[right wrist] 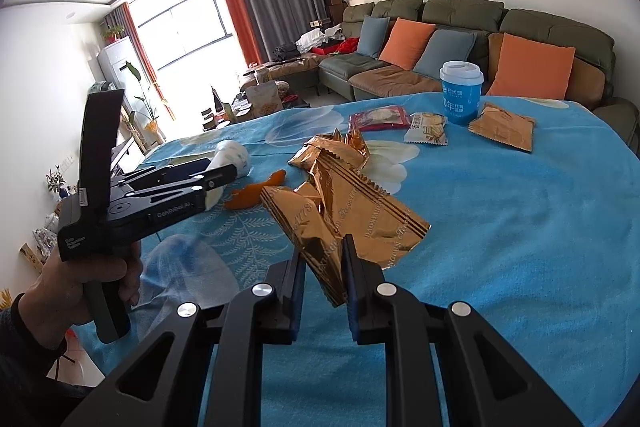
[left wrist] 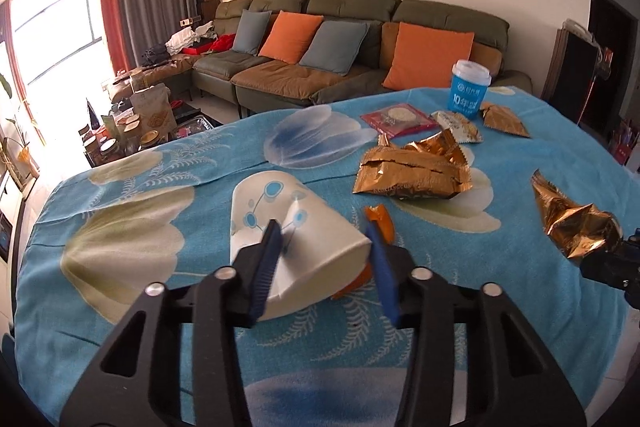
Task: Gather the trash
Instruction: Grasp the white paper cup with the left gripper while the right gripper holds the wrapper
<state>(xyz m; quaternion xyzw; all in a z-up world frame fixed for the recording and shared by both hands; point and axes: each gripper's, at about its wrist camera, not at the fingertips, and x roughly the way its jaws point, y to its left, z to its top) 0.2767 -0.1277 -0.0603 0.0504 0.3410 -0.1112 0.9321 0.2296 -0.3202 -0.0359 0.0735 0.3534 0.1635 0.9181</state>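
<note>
Crushed white paper cup with blue dots (left wrist: 288,227) lies on side; orange peel pieces (right wrist: 256,193) beside it. Crumpled gold foil wrappers (right wrist: 344,211) lifted above blue floral cloth.

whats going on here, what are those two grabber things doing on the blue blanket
A person is clearing snack litter off a table under a blue floral cloth. The left gripper straddles a crushed white paper cup lying on its side, apparently not yet clamped. The right gripper is shut on a gold foil wrapper. More gold wrappers, an orange peel and a blue lidded cup still lie on the cloth.
</note>
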